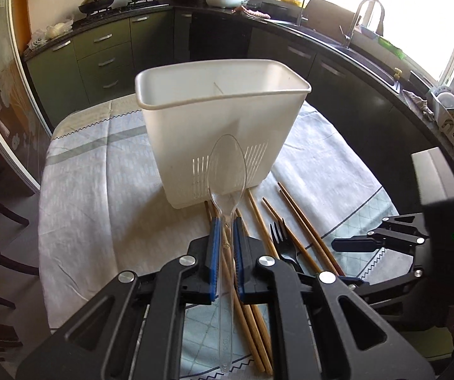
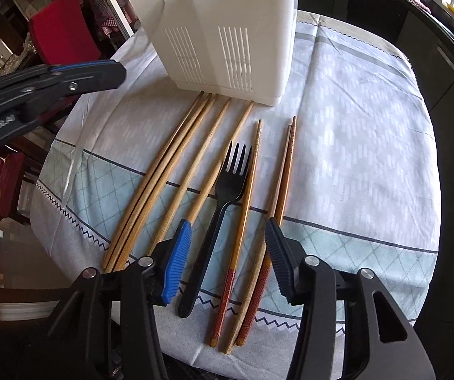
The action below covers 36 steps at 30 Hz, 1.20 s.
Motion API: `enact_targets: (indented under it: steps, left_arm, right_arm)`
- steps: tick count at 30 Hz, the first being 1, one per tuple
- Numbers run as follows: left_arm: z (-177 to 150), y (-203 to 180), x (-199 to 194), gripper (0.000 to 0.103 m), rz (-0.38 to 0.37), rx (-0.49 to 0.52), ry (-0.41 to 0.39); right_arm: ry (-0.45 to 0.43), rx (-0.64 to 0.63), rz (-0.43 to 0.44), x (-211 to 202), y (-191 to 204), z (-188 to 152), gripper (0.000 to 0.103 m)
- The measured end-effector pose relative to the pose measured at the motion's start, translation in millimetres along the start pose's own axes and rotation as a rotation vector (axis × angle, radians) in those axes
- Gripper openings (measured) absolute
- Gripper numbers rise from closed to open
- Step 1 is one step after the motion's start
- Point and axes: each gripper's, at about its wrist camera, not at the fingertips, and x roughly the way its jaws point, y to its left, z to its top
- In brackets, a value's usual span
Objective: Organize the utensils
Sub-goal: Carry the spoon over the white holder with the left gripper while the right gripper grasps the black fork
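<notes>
Currently left gripper point(image 1: 225, 221) pinches the clear spoon point(image 1: 227, 171) by its handle, bowl up against the white caddy point(image 1: 223, 133) front wall; lift it clear of the rim, then lower into 1 compartment. Right gripper point(image 2: 227, 231), jaws spread, straddles the black fork point(image 2: 223, 196) and a chopstick point(image 2: 244, 221) before the caddy; centre on the fork alone.

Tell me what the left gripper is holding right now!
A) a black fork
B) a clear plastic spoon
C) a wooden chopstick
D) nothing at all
B. The left gripper has its blue pads pressed on the handle of the clear plastic spoon, whose bowl sticks up in front of the white utensil holder, while the black fork lies on the tablecloth.
</notes>
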Motion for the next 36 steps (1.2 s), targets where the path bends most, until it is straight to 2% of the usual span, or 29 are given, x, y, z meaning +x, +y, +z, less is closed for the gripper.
enact_targets:
  steps: [5,7,11,12,17,21,27,32,36]
  left_arm:
    - [-9,6,-33,0.008,0.003,0.003,-0.071]
    - [-13,6,-41,0.008,-0.002,0.013,-0.081]
    - [-16,3,-49,0.008,-0.018,0.021,-0.1]
    - [-17,2,-51,0.008,-0.02,0.024,-0.105]
    - [-17,1,-56,0.008,-0.022,0.023,-0.125]
    - [-11,3,-63,0.008,-0.019,0.006,-0.156]
    - [19,6,-89,0.008,-0.017,-0.028,-0.272]
    - [62,8,-108,0.008,0.009,-0.064,-0.448]
    - [91,12,-100,0.008,0.015,-0.105,-0.579]
  right_arm:
    - [0.063,-0.002,-0.018,19,8,9,0.034]
    - [0.088,-0.005,-0.045,27,11,12,0.031]
    - [0.115,-0.008,-0.091,39,13,15,0.018]
    - [0.118,-0.007,-0.094,41,13,17,0.018]
    - [0.102,-0.026,-0.122,49,21,25,0.017]
    - [0.053,-0.046,-0.144,50,31,21,0.01]
    - [-0.072,0.02,0.003,25,21,12,0.01]
    - [-0.18,0.056,0.106,-1,12,-1,0.01]
    - [-0.239,0.064,0.147,-19,3,-15,0.01]
